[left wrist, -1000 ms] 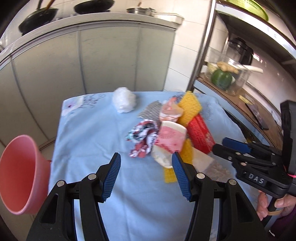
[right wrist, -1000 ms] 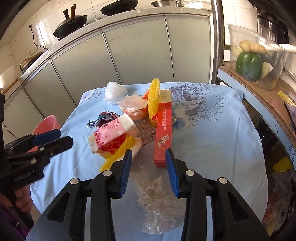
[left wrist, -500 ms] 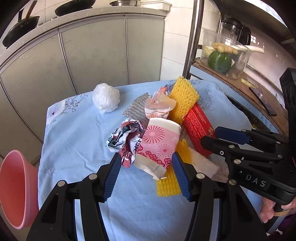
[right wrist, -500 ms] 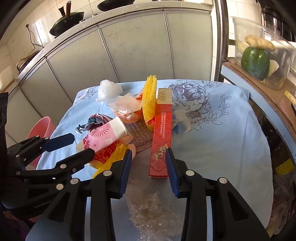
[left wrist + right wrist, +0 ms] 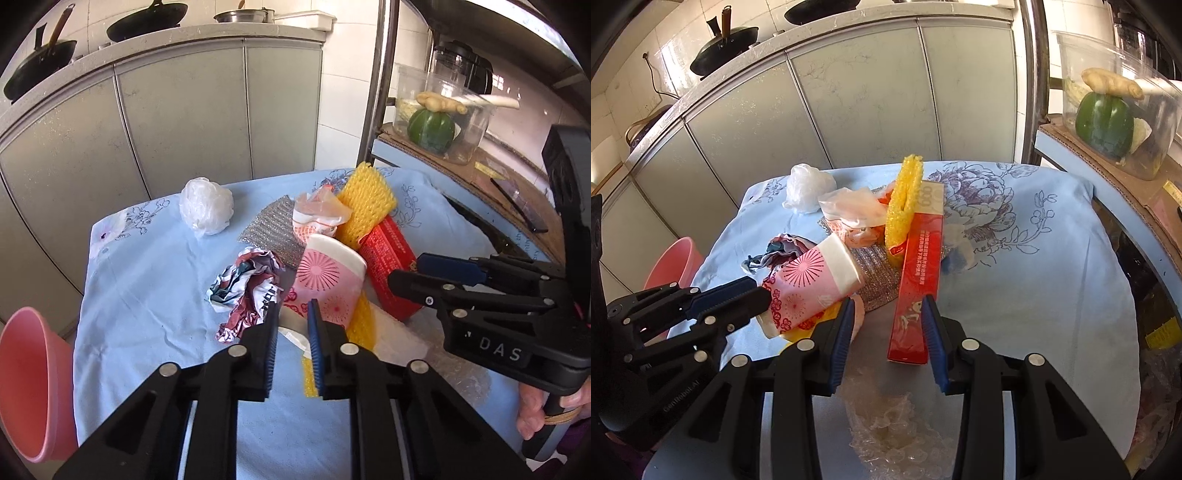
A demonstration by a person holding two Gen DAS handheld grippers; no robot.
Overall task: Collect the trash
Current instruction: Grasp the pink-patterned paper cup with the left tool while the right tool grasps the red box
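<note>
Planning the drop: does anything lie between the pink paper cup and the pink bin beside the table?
Yes: the crumpled printed wrapper lies beside the pink paper cup on the pink bin's side; beyond it, only bare blue tablecloth.

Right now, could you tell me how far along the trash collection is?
Done: nothing visible inside the pink bucket yet. In hand: the jaws of the left gripper have just been closing on the pink paper cup. Left: red box, yellow foam net, white plastic ball and crumpled wrapper lie on the tablecloth; the right gripper is open.

Woks (image 5: pixel 146 22) on counter w/ grey cabinets (image 5: pixel 184 110); green pepper (image 5: pixel 1104 123) + ginger (image 5: pixel 1112 83) in clear tub on shelf.
</note>
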